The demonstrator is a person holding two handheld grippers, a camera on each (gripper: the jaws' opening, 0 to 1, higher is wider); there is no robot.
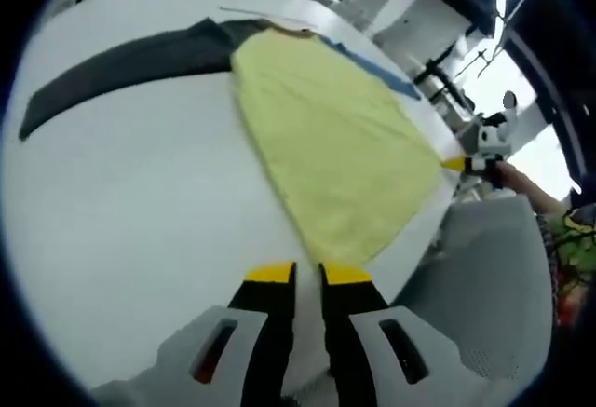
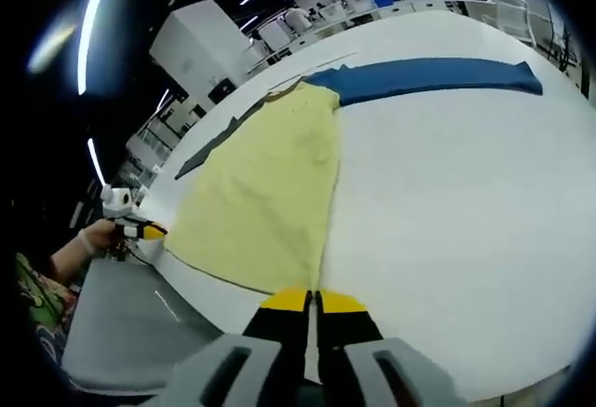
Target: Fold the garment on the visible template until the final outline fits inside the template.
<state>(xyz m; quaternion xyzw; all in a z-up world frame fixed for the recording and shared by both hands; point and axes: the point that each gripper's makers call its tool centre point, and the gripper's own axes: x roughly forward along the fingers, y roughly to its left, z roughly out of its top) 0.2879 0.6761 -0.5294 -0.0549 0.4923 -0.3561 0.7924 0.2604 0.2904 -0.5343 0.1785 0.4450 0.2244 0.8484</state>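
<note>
A pale yellow garment (image 1: 326,137) (image 2: 265,183) lies flat on the white table (image 1: 140,239) (image 2: 447,202). A long dark blue band (image 1: 121,62) (image 2: 428,76) runs out from under its far end to both sides. My left gripper (image 1: 308,273) sits at the garment's near corner with a narrow gap between its jaws; only table shows in the gap. In the right gripper view it appears as the left gripper (image 2: 149,231), held by a hand at that corner. My right gripper (image 2: 312,300) has its jaws together at the other hem corner, which is drawn to a point at the right gripper (image 1: 458,161).
The table's near edge runs just behind both grippers, with a grey floor mat (image 2: 121,323) (image 1: 494,277) beyond it. Wide bare tabletop lies beside the garment. Shelves and desks (image 2: 307,20) stand far behind.
</note>
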